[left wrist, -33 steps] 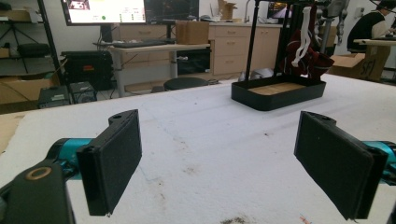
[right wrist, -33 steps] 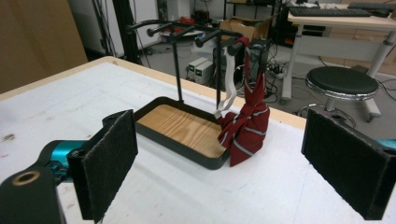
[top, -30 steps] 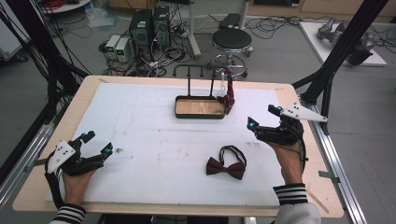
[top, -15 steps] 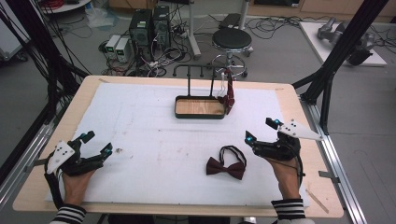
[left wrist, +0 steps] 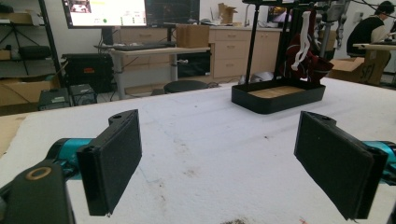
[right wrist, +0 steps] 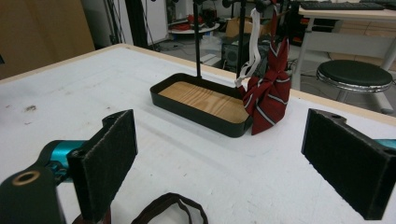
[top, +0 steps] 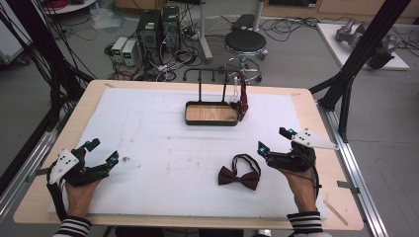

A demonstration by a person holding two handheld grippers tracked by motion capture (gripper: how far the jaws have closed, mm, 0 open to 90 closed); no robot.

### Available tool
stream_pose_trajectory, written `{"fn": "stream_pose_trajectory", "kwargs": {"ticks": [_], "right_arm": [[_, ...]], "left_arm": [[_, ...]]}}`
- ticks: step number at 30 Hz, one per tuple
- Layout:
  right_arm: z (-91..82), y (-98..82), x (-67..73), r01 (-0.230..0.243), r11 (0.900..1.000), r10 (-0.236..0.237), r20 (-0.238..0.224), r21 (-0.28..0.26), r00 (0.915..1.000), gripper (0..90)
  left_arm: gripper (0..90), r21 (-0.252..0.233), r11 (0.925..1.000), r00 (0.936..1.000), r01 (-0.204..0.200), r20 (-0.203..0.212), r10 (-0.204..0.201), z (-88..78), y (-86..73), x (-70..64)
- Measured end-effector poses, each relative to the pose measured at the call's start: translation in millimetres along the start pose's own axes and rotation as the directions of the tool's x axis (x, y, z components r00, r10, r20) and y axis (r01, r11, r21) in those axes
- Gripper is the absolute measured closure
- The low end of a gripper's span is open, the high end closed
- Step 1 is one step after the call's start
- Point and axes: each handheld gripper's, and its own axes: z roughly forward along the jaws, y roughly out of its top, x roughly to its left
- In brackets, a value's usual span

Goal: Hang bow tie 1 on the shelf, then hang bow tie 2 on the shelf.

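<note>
Right gripper (top: 274,141) sits low over the white table cover (top: 163,143), jaws spread wide, holding nothing. Dark red bow tie (top: 239,176) lies flat on the cover just beside it, toward the table middle, strap loop toward the stand. Left gripper (top: 102,152) rests at the near left corner, jaws also spread, empty. Striped red necktie (right wrist: 269,98) hangs from the black stand (top: 212,112), at its tray's edge.

No text, label, brand or number can be read anywhere. The bright wall monitor (left wrist: 107,12) at about eleven o'clock in the left gripper view shows a pale window with a small green dot, perhaps with writing on it, but it is too blurred to read.
</note>
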Motion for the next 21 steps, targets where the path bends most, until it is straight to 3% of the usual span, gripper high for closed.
{"fn": "stream_pose_trajectory", "kwargs": {"ticks": [12, 21], "right_arm": [[-1.9, 1.1, -2.5, 0.006, 1.000, -0.006, -0.020, 0.023, 0.9998, 9.7], [-3.2, 2.5, -2.3, 0.027, 0.996, -0.019, -0.098, 0.085, 0.9950, 9.6]], "left_arm": [[15.4, 0.001, 1.0000, 1.0000, 0.000, 0.002, 0.000, 0.2, 0.0, -0.3], [15.3, 0.001, 0.9999, 0.9998, 0.017, -0.006, -0.017, 0.0, 0.0, 1.2]]}}
